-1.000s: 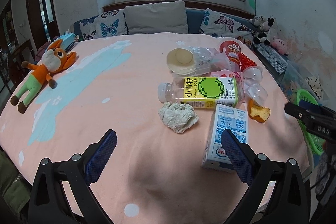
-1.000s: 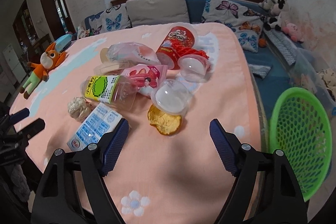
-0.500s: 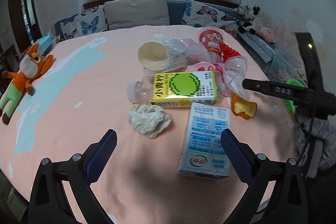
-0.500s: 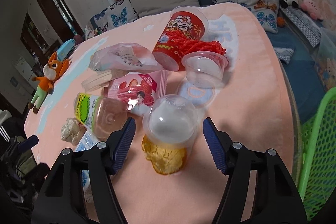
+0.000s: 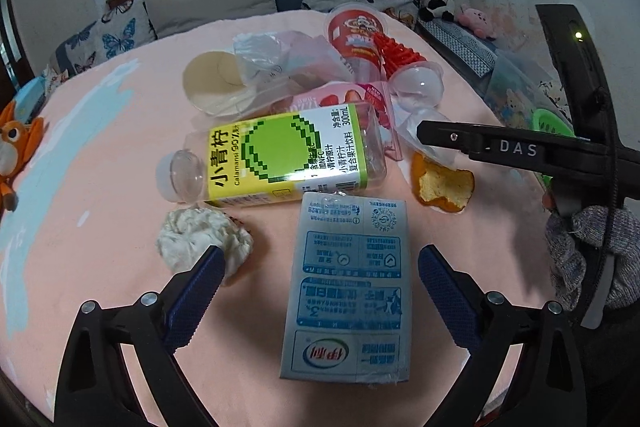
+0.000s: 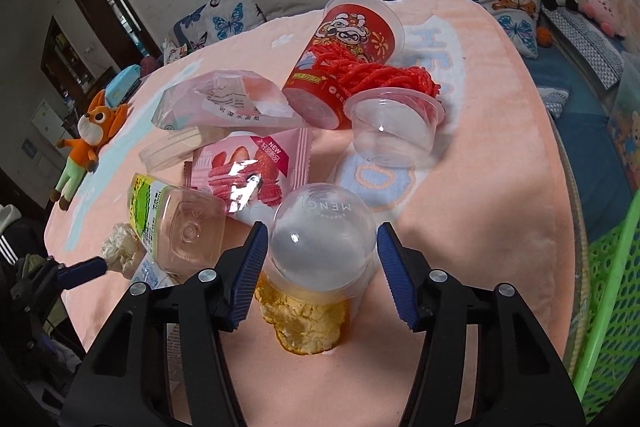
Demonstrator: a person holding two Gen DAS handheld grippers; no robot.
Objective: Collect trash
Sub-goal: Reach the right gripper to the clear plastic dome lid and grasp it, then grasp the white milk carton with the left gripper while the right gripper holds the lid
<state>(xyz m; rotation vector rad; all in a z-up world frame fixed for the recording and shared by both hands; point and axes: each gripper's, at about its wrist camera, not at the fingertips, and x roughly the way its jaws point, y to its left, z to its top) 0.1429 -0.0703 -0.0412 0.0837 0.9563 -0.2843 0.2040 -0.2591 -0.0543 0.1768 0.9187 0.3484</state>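
A round surface [image 5: 100,155] under a peach blanket fills a sitting room, with a cushioned bench below the window beyond it. Nearest to me, my left gripper [image 5: 318,267] has its jaws spread wide, straddling the milk carton [image 5: 348,287] that lies flat, without touching it; one pad sits just beside the crumpled tissue [image 5: 200,241]. My right gripper [image 6: 318,263] also has its jaws spread, flanking the clear dome lid [image 6: 322,239] that rests on the orange peel [image 6: 304,323]. I judge the step in hand to be taking the dome lid: I should close gently on its widest part, since thin plastic will likely buckle or pop out, and lift straight so the peel stays down. Further off lie the juice bottle [image 5: 280,157], the pink snack wrapper [image 6: 256,167], a clear cup [image 6: 394,125], the red cup [image 6: 348,43] and a plastic bag [image 6: 224,103]. Only the right view shows much of the green basket [image 6: 612,287], beside the surface, where the trash presumably goes; only the left view shows the carton's full length.
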